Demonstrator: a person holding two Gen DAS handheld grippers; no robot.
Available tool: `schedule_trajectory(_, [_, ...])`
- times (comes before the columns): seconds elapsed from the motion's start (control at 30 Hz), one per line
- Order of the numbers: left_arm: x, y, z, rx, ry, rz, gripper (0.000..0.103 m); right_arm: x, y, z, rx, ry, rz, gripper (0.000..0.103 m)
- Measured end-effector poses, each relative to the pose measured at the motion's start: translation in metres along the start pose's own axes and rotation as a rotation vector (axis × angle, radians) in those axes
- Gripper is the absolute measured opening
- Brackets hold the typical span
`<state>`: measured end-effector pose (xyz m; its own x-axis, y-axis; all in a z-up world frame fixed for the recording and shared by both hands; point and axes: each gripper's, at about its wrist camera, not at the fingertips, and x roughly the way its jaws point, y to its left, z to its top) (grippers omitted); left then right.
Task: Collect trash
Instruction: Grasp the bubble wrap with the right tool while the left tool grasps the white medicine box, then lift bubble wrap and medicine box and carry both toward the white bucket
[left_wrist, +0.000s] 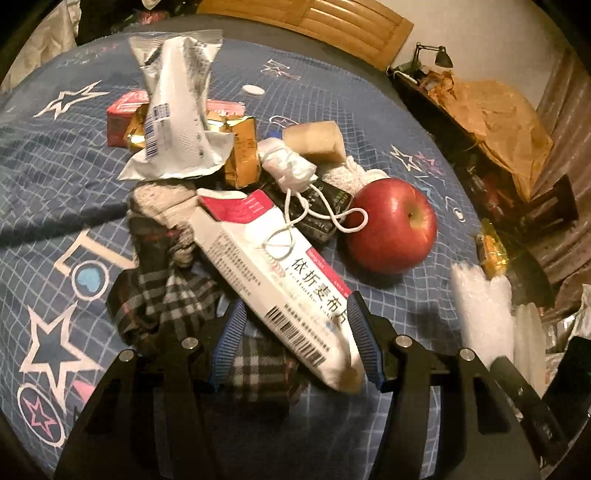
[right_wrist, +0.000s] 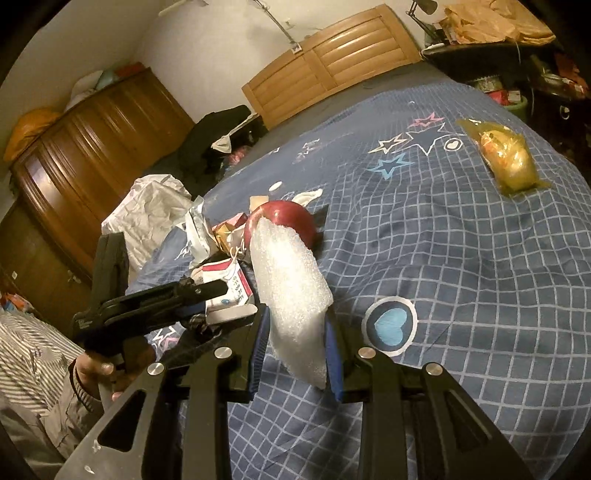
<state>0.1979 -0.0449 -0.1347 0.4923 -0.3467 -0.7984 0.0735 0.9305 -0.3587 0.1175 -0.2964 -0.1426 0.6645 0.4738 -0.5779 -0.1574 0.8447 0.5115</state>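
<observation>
Now mid-pickup | left gripper (left_wrist: 295, 339) spread wide around box (left_wrist: 273, 273), not yet pinched | right gripper (right_wrist: 295, 354) clamping foam (right_wrist: 291, 291) | next: squeeze, lift box clear of cord (left_wrist: 317, 218)

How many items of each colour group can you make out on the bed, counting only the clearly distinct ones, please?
Red: 2, the apple and the red carton.
White: 3, the medicine box, the silver-white pouch and the foam sheet in the right gripper.
Yellow: 1, the yellow packet.
Total: 6
</observation>
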Motion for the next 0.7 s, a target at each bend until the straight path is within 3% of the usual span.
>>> schedule_trajectory(0.07, [0.006,-0.006,0.003,0.009,-0.001,0.021,0.052,0.002,0.003,0.0,-0.003,0.001,-0.002,0.03])
schedule_trajectory(0.13, [0.008,-0.008,0.005,0.003,-0.004,0.023,0.036,0.0,0.005,0.0,-0.009,-0.005,-0.001,0.03])
schedule_trajectory(0.27, [-0.003,-0.005,-0.001,-0.008,-0.019,-0.002,0.022,-0.006,0.008,0.0,-0.012,-0.026,-0.004,0.03])
schedule_trajectory(0.5, [-0.04,-0.011,-0.02,0.094,0.0,-0.051,0.017,-0.029,0.01,-0.008,-0.023,-0.05,-0.046,0.03])
schedule_trajectory(0.6, [-0.054,-0.018,-0.033,0.175,0.063,-0.104,0.017,-0.049,0.018,-0.019,-0.05,-0.052,-0.095,0.03])
schedule_trajectory(0.7, [-0.059,-0.026,-0.05,0.302,0.189,-0.161,0.017,-0.07,0.023,-0.032,-0.075,-0.045,-0.138,0.03])
